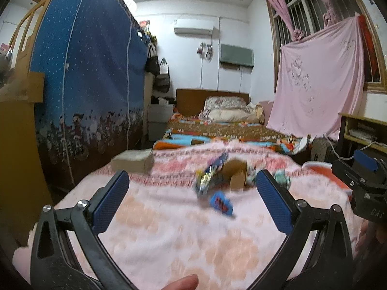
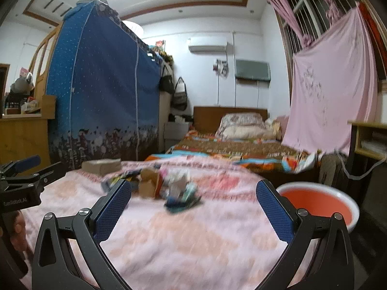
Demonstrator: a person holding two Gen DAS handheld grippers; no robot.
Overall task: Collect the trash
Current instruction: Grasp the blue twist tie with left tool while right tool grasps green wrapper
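Where the pink patterned blanket point(image 1: 169, 229) flattens out over the bed, a small heap of trash lies near its middle: a crumpled blue and yellow foil wrapper point(image 1: 211, 172) leaning against a torn brown cardboard piece point(image 1: 235, 172), a flat blue and red packet point(image 1: 221, 204) lying just in front of them, and a teal wrapper point(image 1: 281, 178) to the right, all blurred. From the right wrist view the same heap shows as a dark blue-green wrapper bundle point(image 2: 182, 199) beside the cardboard, with bare blanket all around it. The left gripper point(image 1: 192, 201) hangs above the blanket with its blue-padded fingers spread wide and holding nothing; the packet sits between them, farther ahead. The right gripper point(image 2: 193, 209) is likewise spread and empty, the bundle lying ahead between its fingers. A round orange plastic basin with a white rim point(image 2: 338, 194) stands just past the blanket's right edge, near the right gripper. A grey-brown cardboard box point(image 1: 133, 162) rests at the blanket's far left corner, well apart from the heap. Beyond the far edge lies a second bed with a brown and orange patterned quilt point(image 1: 217, 130). A tall blue fabric wardrobe point(image 1: 89, 77) closes off the left side, and a hanging pink sheet point(image 1: 319, 72) the right.
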